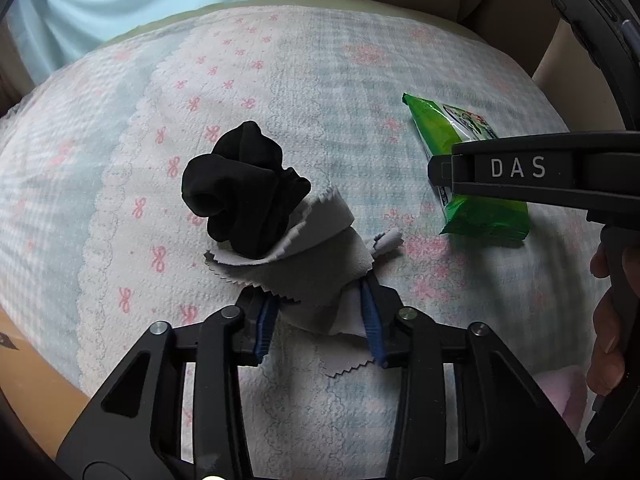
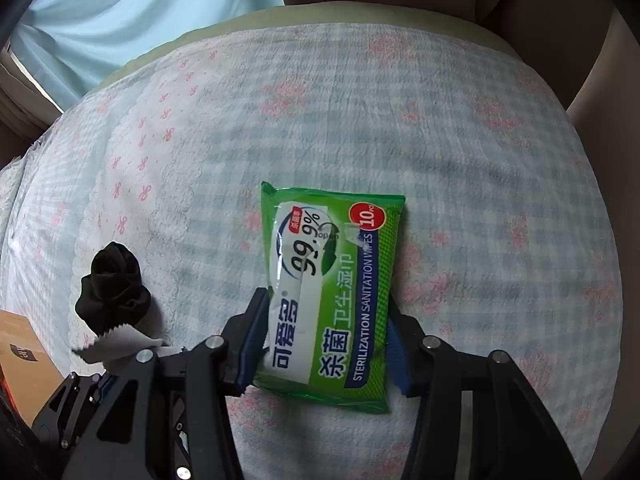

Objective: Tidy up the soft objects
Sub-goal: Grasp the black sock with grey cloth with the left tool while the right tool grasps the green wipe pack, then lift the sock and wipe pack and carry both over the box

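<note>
A grey cloth with zigzag edges [image 1: 320,272] lies crumpled between the fingers of my left gripper [image 1: 320,312], which closes on it. A black bundled cloth [image 1: 244,188] rests on the cloth's far end. A green pack of sanitation wipes [image 2: 332,292] lies flat on the quilt, with my right gripper [image 2: 326,344] straddling its near end; the blue pads touch both long sides. In the left wrist view the pack [image 1: 480,208] shows partly behind the right gripper's body. The black bundle [image 2: 116,292] and grey cloth [image 2: 116,344] also show at the left of the right wrist view.
Everything lies on a quilt [image 1: 280,80] with pale checks and pink bows. A cardboard box [image 2: 24,360] stands at the left edge. A light blue curtain [image 2: 120,12] hangs behind. A pink soft item [image 1: 560,392] peeks in at the lower right.
</note>
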Demonstrator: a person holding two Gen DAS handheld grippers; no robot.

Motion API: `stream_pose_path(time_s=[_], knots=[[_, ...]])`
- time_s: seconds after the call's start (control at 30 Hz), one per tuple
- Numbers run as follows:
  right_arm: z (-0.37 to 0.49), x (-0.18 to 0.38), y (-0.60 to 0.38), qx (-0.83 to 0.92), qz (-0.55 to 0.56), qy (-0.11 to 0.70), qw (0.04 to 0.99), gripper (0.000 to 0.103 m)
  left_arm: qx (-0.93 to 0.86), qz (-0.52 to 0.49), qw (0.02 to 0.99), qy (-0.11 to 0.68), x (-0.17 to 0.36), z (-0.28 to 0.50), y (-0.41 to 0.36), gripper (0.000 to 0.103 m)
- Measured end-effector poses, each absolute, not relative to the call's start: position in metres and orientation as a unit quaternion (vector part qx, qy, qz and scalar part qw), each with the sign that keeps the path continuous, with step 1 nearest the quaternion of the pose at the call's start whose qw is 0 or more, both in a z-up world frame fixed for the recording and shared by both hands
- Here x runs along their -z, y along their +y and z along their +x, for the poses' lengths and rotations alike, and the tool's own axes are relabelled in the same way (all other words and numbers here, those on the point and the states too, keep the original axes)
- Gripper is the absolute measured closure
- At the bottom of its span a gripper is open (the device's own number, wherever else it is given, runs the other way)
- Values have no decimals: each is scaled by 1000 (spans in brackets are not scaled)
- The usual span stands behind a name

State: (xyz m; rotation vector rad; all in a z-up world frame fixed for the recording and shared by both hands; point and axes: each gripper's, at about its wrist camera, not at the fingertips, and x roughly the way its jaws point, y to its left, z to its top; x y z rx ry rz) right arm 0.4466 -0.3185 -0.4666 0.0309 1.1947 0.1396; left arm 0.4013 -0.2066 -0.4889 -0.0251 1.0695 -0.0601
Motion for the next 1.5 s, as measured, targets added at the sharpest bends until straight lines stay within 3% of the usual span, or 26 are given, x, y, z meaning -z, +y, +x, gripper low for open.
stream_pose_path(time_s=[0.07,0.27,0.77,1.03,1.5], knots=[[445,466,-320,-64,16,560,826,63,33,-10,860,509,488,399,-209,85],[439,464,-321,-63,20,551,832,68,36,-17,858,512,486,400,-207,88],[415,418,-328,-59,40,531,844,69,39,-33,866,498,439,386,-199,89],[388,363,-328,-59,39,507,859,69,46,-39,876,479,381,367,-197,89],[295,215,-286,-87,22,459,884,69,55,-66,896,435,230,294,-152,89]])
